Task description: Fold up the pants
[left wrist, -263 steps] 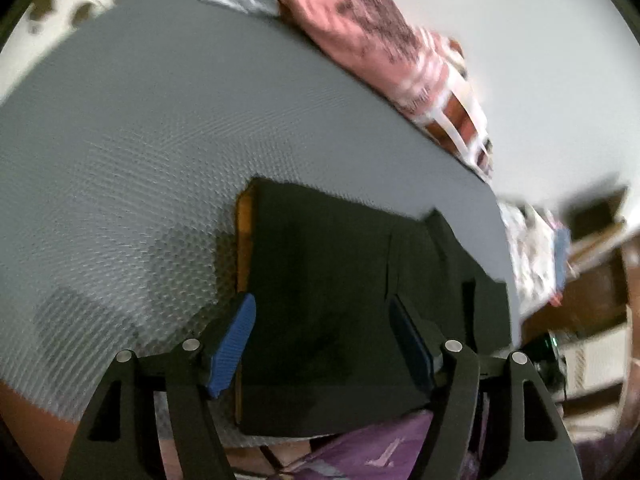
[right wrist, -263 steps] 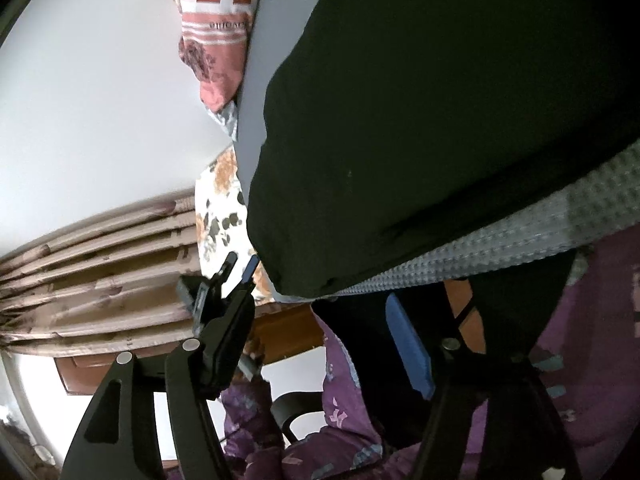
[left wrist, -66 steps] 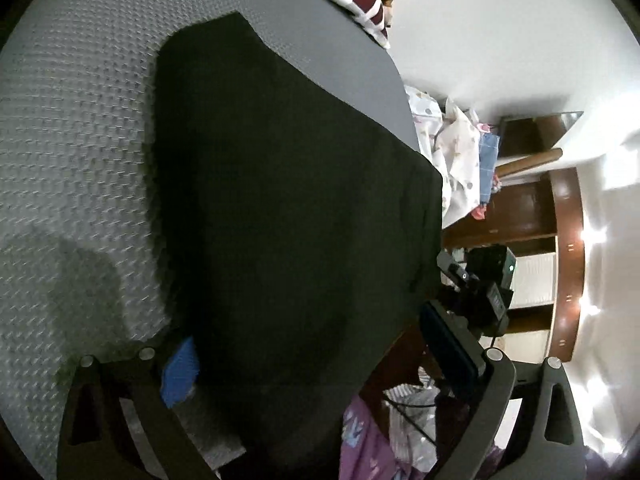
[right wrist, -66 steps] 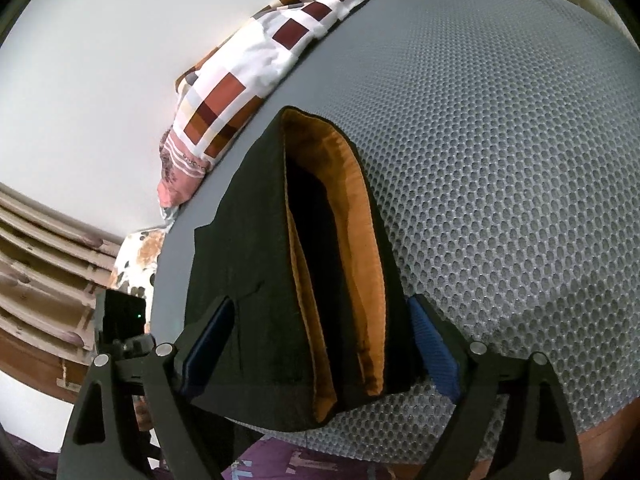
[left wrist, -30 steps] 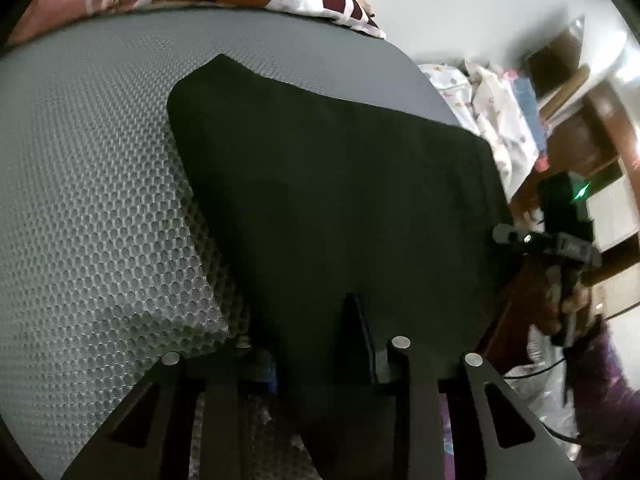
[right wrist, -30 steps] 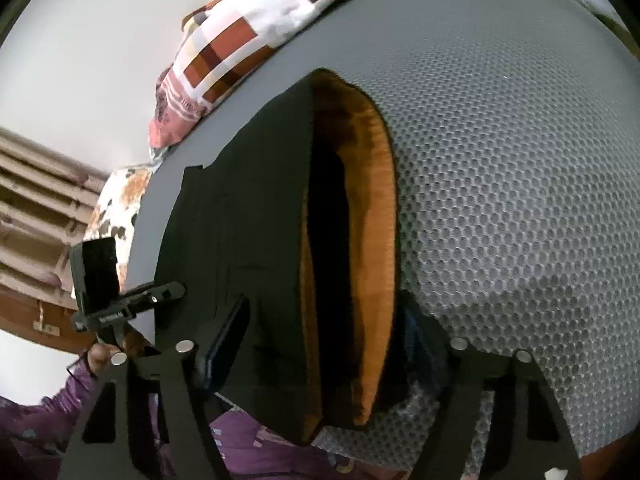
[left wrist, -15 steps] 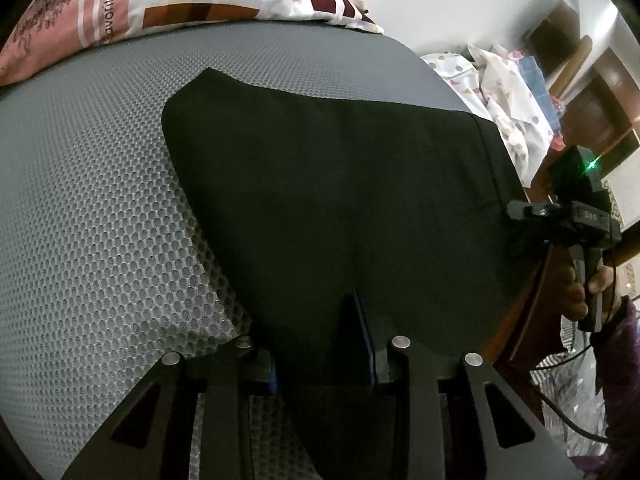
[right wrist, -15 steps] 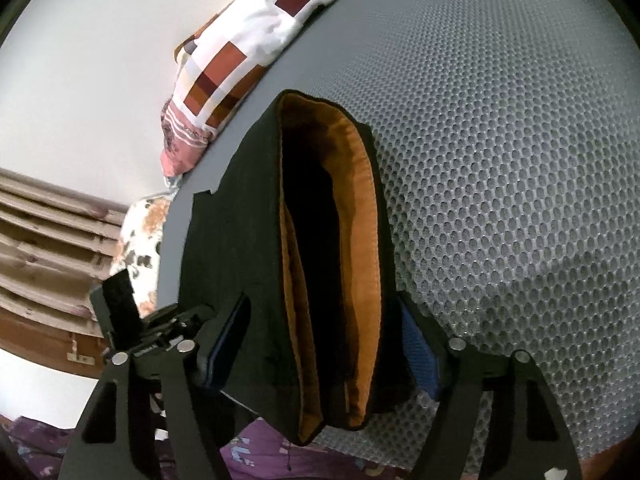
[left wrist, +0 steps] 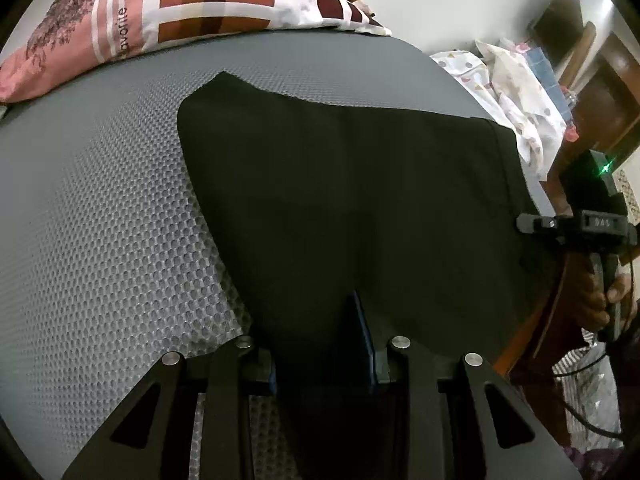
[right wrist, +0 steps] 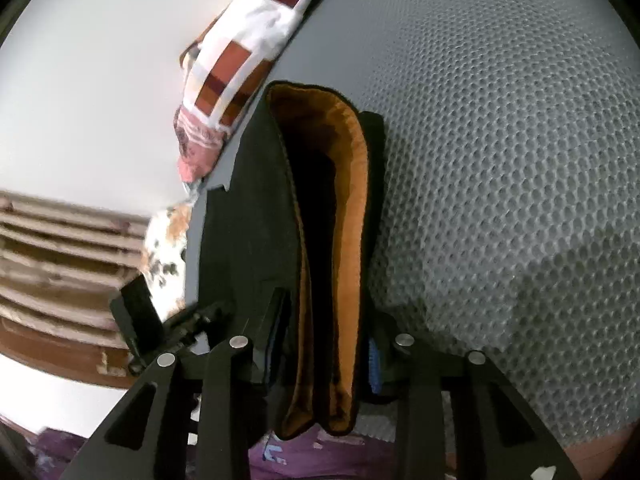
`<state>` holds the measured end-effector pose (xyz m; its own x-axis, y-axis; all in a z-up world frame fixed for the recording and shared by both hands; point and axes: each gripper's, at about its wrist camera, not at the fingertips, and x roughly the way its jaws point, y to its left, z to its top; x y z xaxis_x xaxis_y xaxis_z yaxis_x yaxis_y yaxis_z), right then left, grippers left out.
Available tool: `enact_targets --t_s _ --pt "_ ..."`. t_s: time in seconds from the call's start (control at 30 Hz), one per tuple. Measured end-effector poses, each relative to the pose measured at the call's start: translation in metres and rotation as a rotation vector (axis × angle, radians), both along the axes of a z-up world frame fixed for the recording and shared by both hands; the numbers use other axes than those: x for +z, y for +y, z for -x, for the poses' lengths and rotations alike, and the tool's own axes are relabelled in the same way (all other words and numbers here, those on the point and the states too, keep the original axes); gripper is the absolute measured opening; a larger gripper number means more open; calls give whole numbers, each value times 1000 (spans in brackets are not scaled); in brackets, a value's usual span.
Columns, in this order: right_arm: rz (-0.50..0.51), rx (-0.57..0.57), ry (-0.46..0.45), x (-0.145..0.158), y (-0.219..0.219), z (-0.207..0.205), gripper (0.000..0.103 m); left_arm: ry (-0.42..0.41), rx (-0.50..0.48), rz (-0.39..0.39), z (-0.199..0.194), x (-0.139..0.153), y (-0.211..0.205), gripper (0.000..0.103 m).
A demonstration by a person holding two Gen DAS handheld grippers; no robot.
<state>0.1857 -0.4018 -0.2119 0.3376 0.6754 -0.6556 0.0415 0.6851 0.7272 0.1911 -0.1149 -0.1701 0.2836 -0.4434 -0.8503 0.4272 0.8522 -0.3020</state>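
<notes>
Left gripper (left wrist: 320, 344) and right gripper (right wrist: 322, 344) each clamp the black pants (left wrist: 352, 200); ahead, a pillow (left wrist: 132, 24) reads "favorite"

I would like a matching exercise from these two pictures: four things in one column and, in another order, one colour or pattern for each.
Things
1. pants
2. lining at the pants' open end
3. mattress cover
4. pillow

Descriptions
a. grey honeycomb texture
b. orange
c. black
d. white with red-brown checks and pink

Pairs: 1-c, 2-b, 3-a, 4-d
</notes>
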Motion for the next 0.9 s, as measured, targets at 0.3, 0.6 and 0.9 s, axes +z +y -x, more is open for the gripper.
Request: enact_targets --t_s 0.3,0.6,0.9 --pt "64 10 -33 5 5 -11 51 26 2 13 -6 -3 9 37" --pt "54 20 -26 1 14 -19 36 -17 -64 20 -12 -2 -3 49" --pt "-47 4 -32 9 23 -5 26 -28 -32 60 -11 15 27 17"
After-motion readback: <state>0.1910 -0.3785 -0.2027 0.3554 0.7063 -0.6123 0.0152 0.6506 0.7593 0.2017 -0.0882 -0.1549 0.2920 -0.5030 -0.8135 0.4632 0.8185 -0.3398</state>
